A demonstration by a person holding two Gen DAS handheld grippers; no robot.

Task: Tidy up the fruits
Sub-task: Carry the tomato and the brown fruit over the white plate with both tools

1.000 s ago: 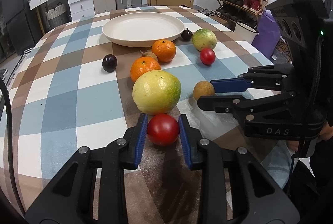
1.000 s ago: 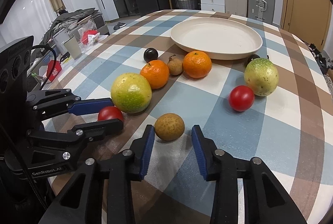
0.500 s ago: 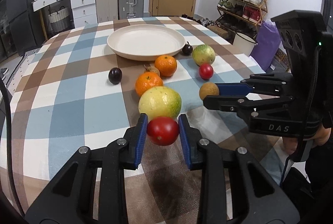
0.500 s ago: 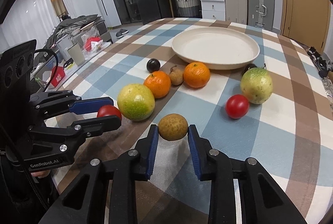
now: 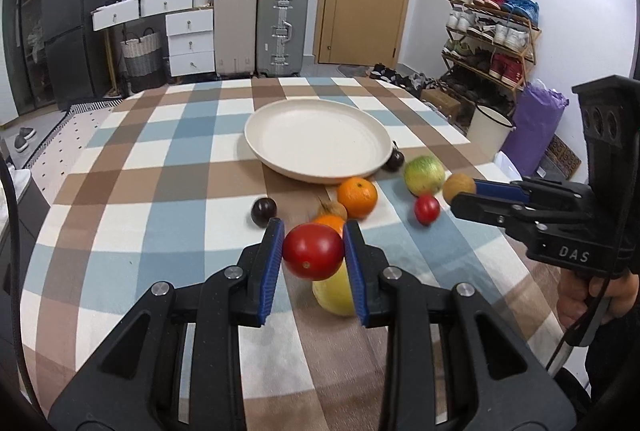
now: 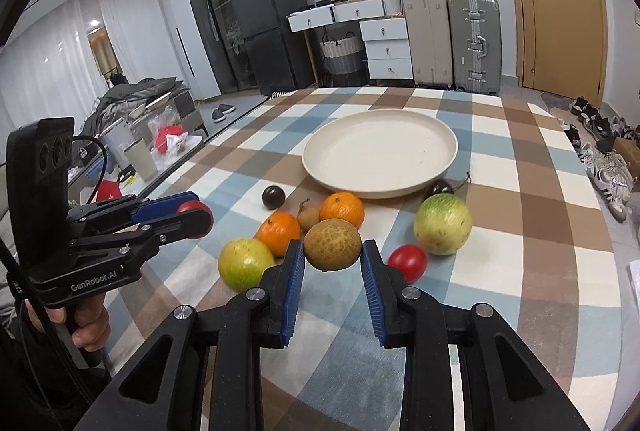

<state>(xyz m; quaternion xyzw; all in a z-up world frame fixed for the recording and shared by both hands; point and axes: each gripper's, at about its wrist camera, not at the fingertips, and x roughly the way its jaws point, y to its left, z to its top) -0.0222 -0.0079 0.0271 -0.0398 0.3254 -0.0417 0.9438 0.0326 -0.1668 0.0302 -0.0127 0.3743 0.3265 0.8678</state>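
Observation:
My left gripper (image 5: 313,255) is shut on a red tomato (image 5: 313,256) and holds it above the checked table; it also shows in the right wrist view (image 6: 188,217). My right gripper (image 6: 332,267) is shut on a round brown fruit (image 6: 332,244), lifted off the table, also seen in the left wrist view (image 5: 458,187). An empty cream plate (image 6: 380,155) lies beyond the fruits. On the table lie two oranges (image 6: 343,209) (image 6: 279,233), a yellow-green fruit (image 6: 245,263), a green fruit (image 6: 443,224), a second tomato (image 6: 407,262) and a dark plum (image 6: 273,197).
A small brown fruit (image 6: 309,218) sits between the oranges. Another dark plum (image 6: 440,187) lies by the plate's right rim. The table edge runs close on the right, with a shoe rack (image 5: 492,31) and white bucket (image 5: 490,129) beyond. Suitcases and drawers stand behind the table.
Both grippers have risen from the table, each carrying its fruit. The right gripper closed on the brown fruit and lifted it. Both moved toward the plate.

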